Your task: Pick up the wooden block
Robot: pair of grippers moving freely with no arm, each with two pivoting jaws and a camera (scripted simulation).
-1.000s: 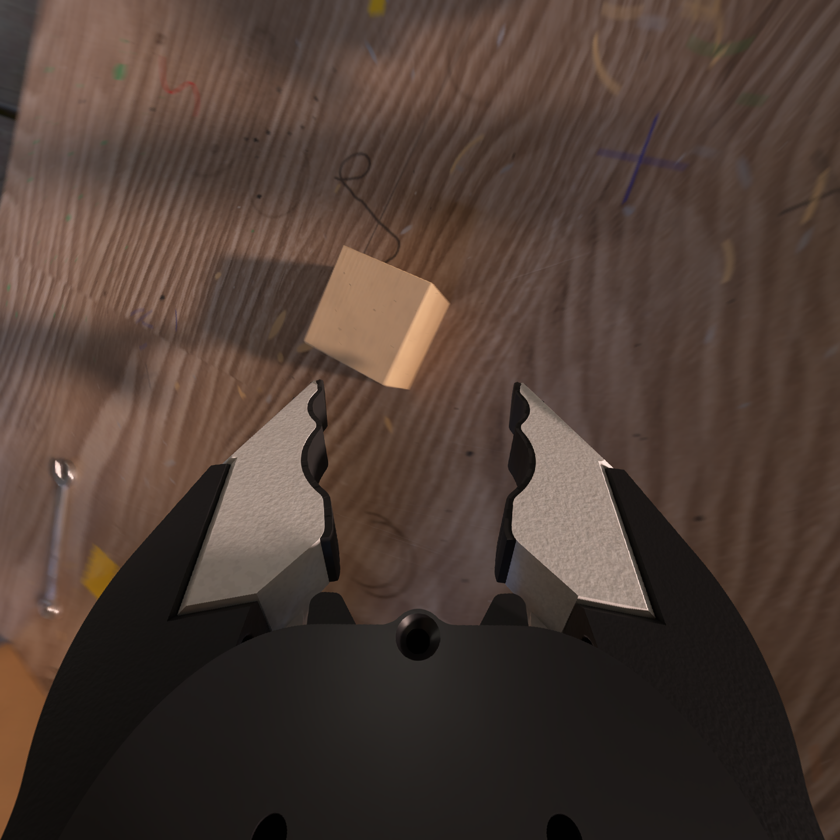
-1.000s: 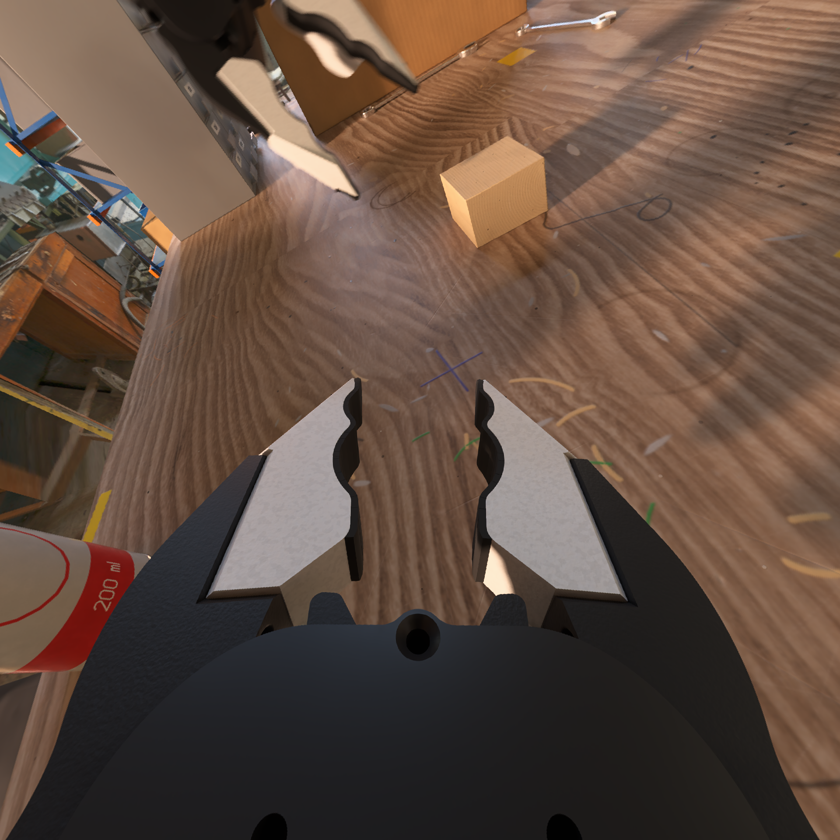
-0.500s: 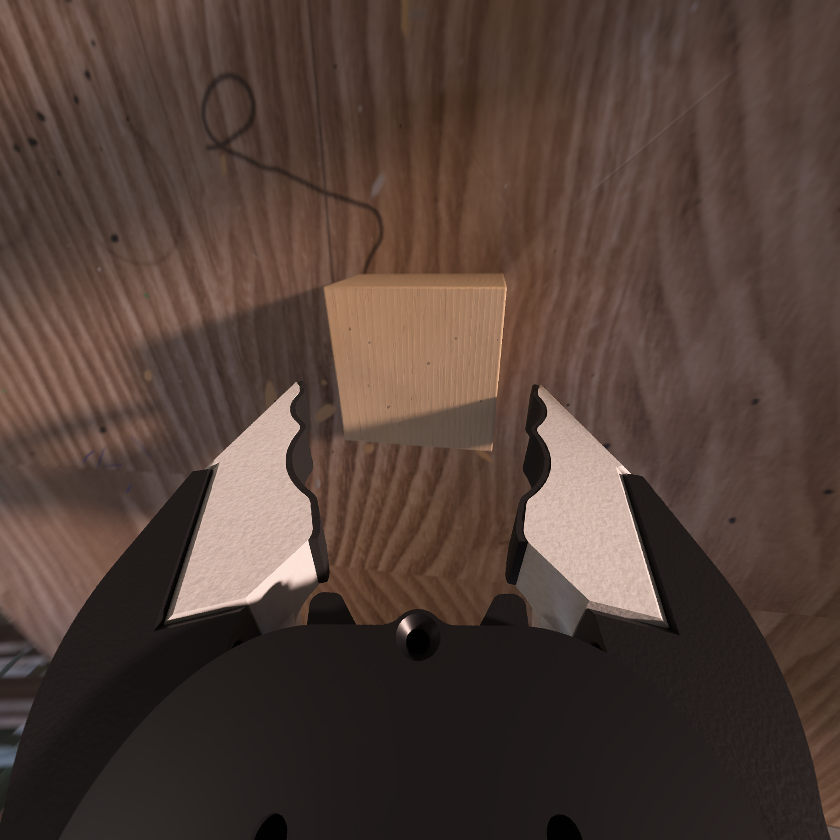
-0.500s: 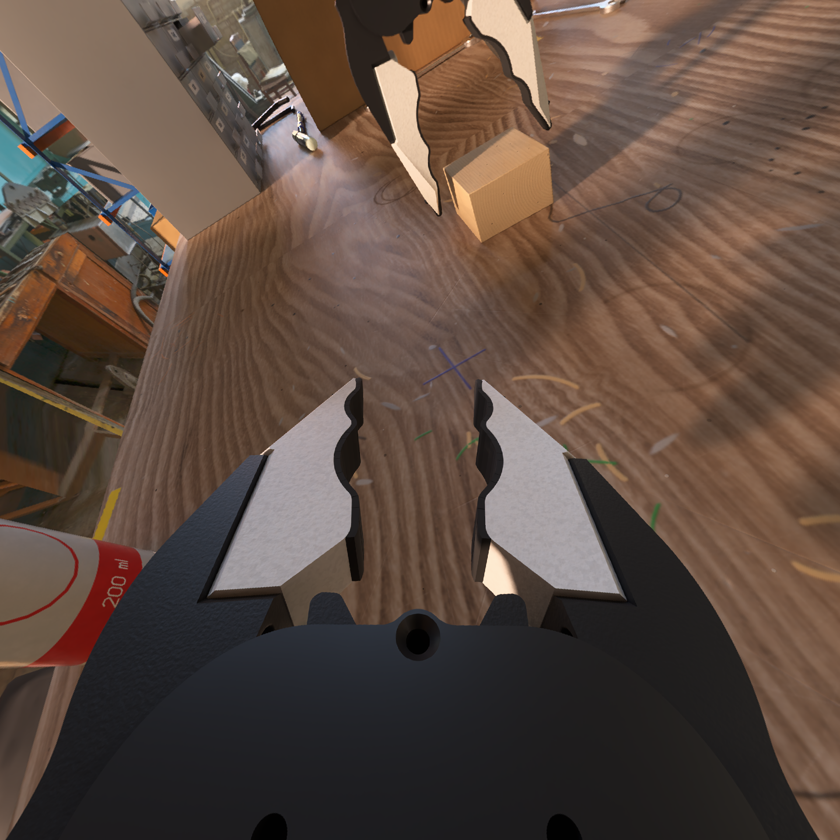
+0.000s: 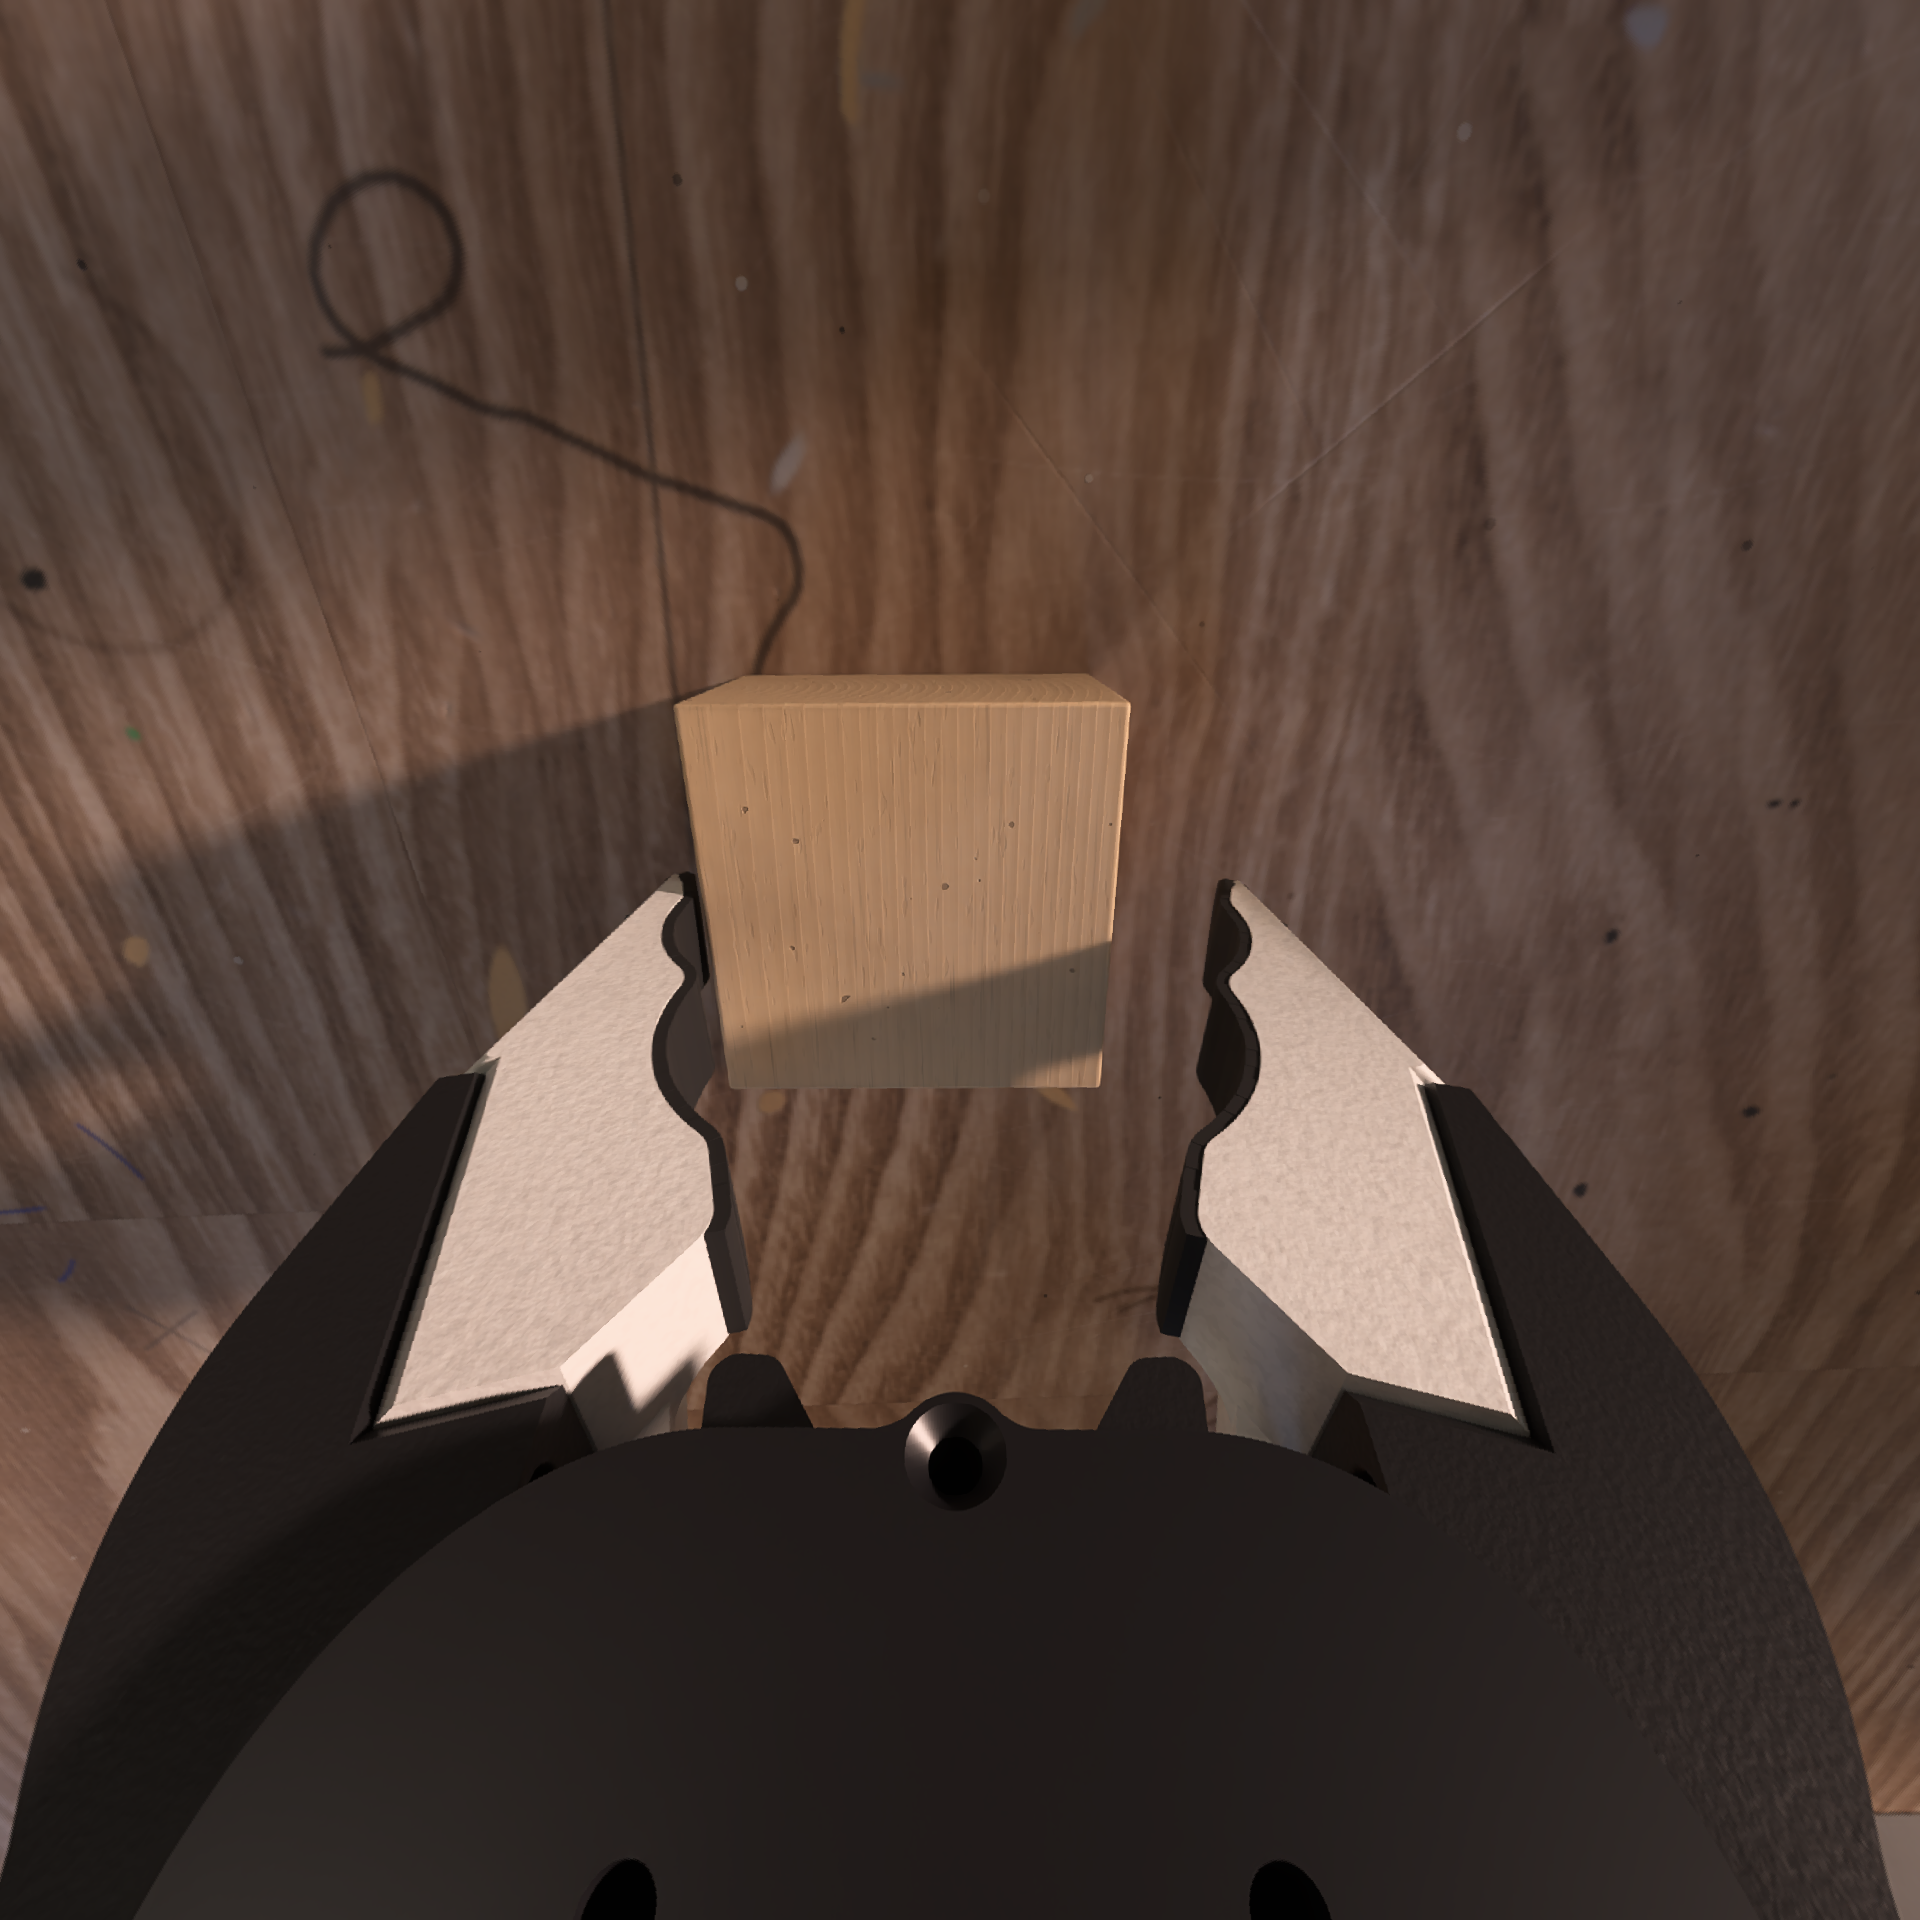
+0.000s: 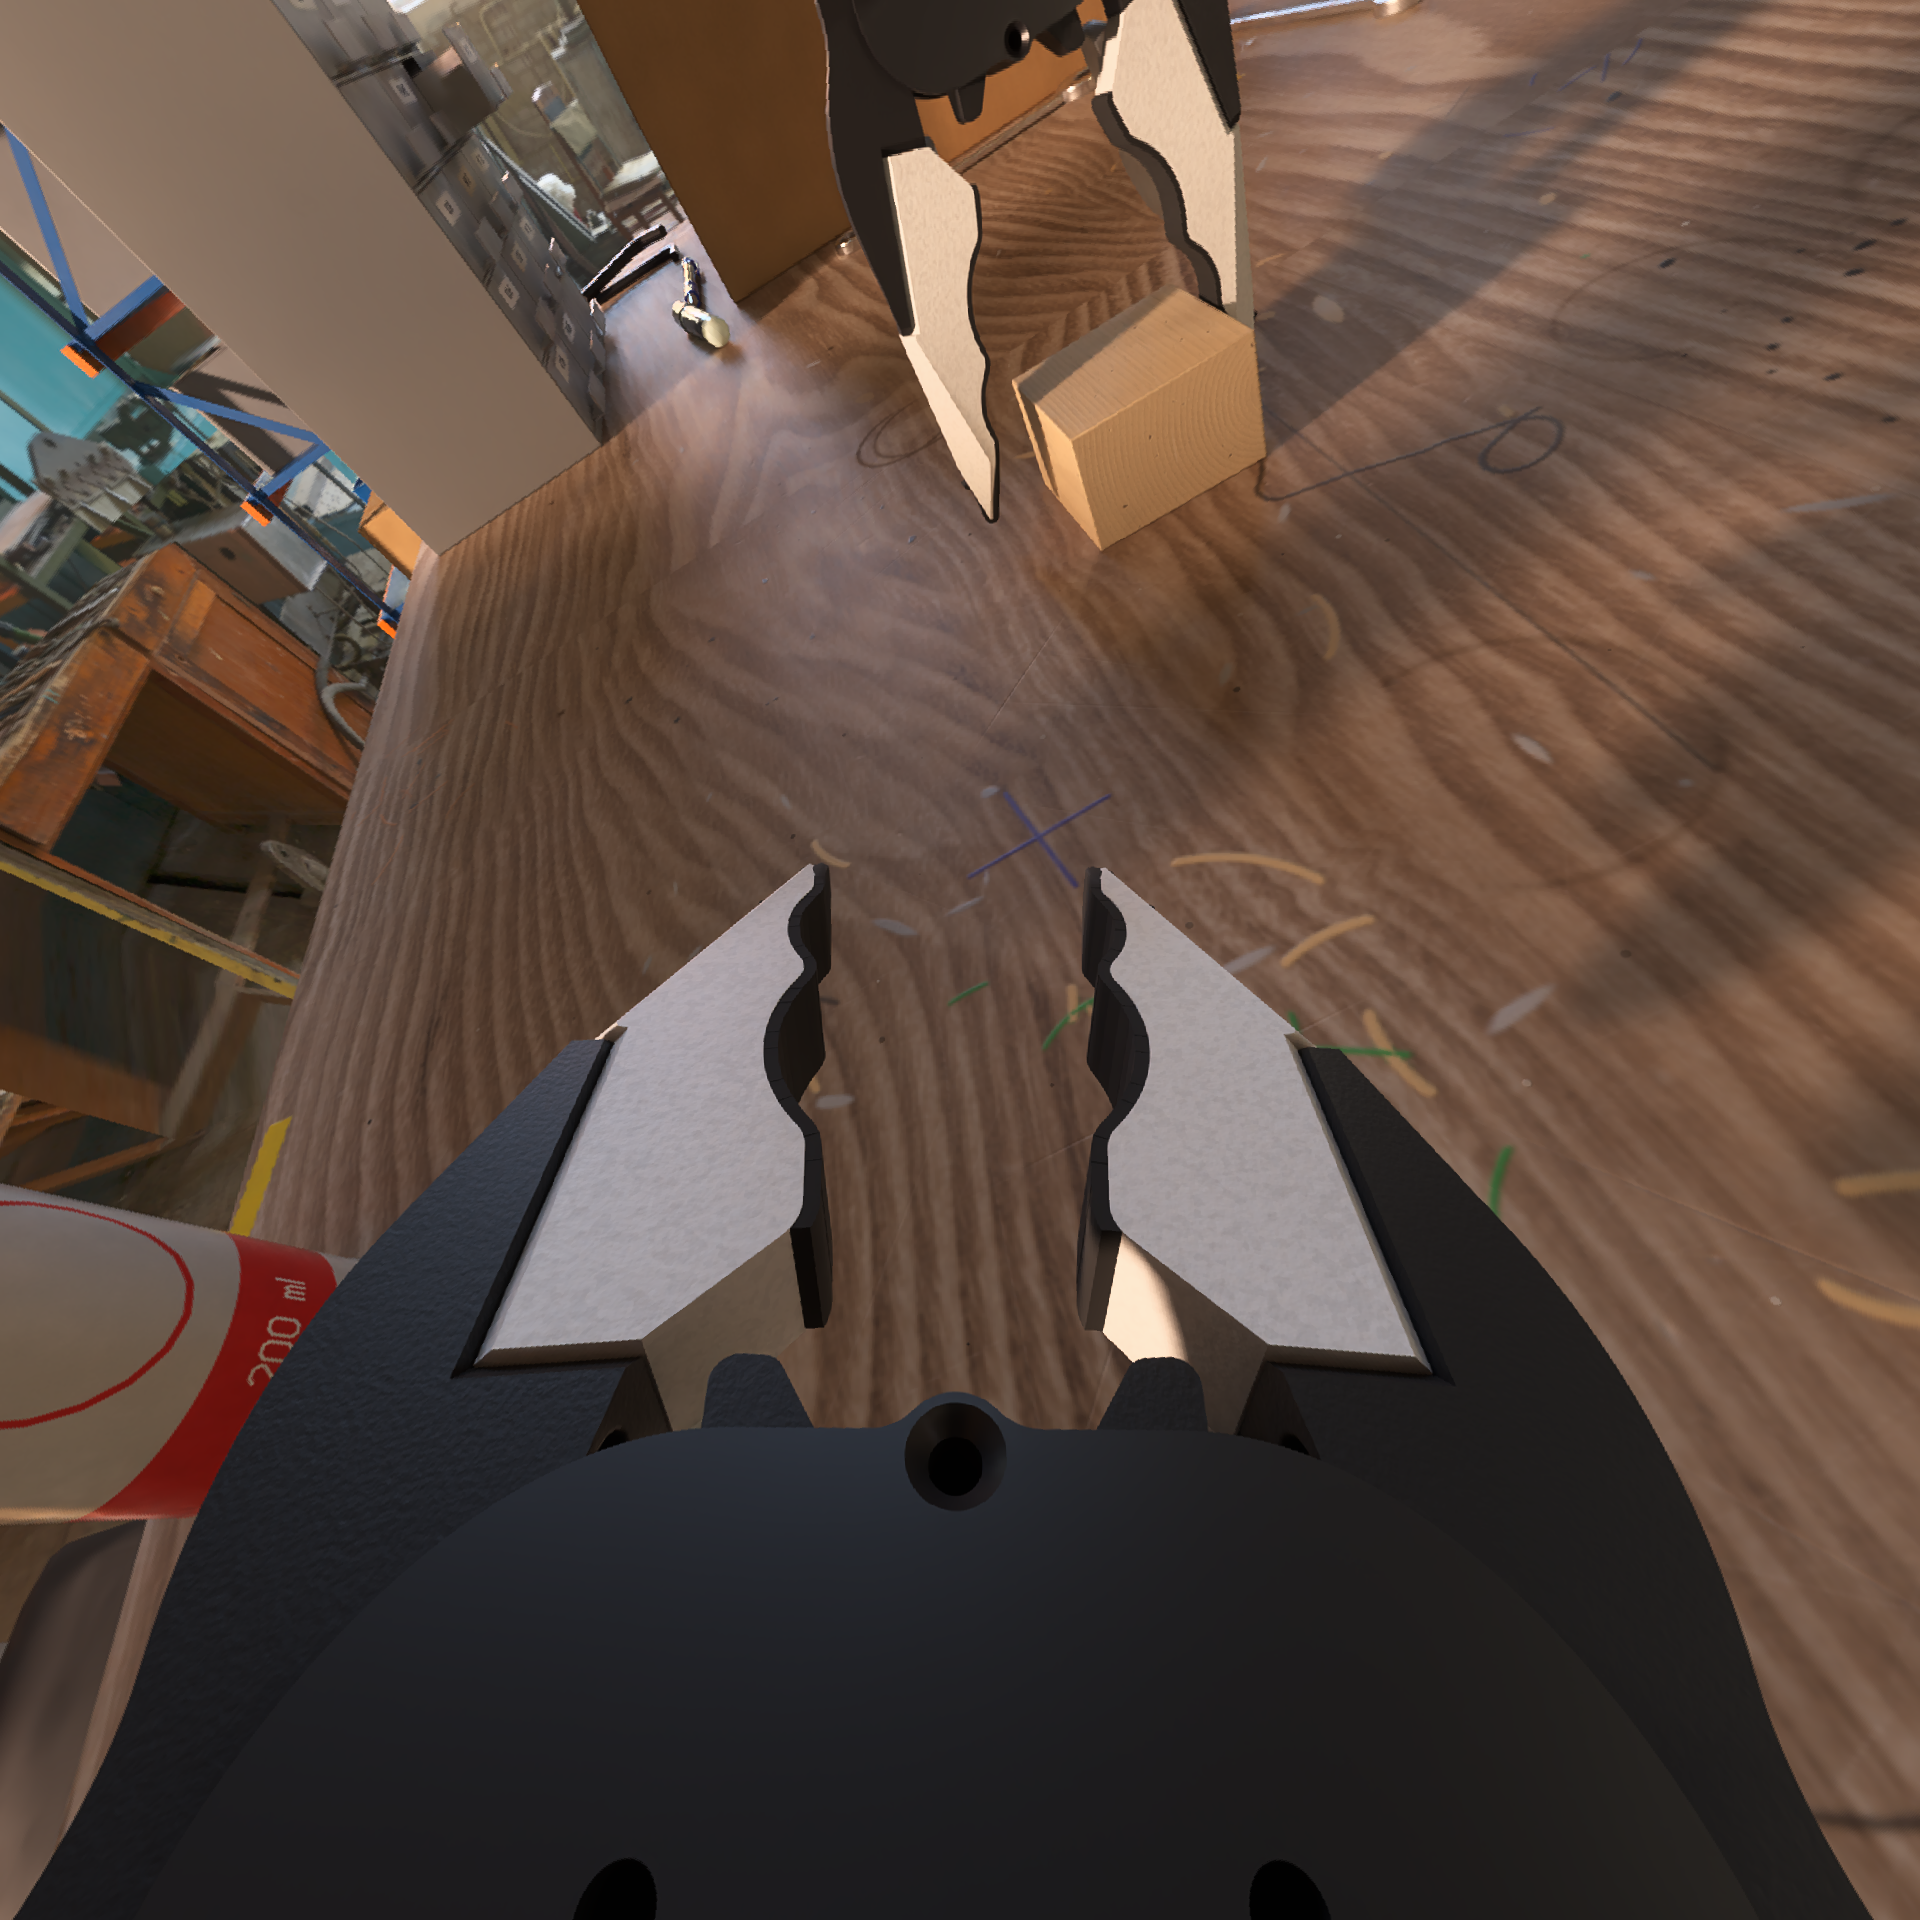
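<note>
The wooden block (image 5: 902,883), a pale cube, sits on the brown wooden tabletop (image 5: 1455,623). My left gripper (image 5: 958,894) is open and points down at it, with the fingertips on either side of the block's near half. The left fingertip (image 5: 681,914) is at the block's left edge; the right fingertip (image 5: 1236,914) stands a small gap away. In the right wrist view the left gripper (image 6: 1112,405) straddles the block (image 6: 1164,436) from above. My right gripper (image 6: 954,878) is open and empty, low over the table, well short of the block.
A cardboard box (image 6: 748,135) stands behind the block. A red-and-white can (image 6: 125,1351) lies by my right gripper's left side. A small tool (image 6: 701,312) lies near the table's left edge (image 6: 416,644). A black scribble (image 5: 384,270) marks the tabletop.
My left gripper has turned square to the block and come down closer, so the block now lies between its open fingertips. The right gripper has not moved.
</note>
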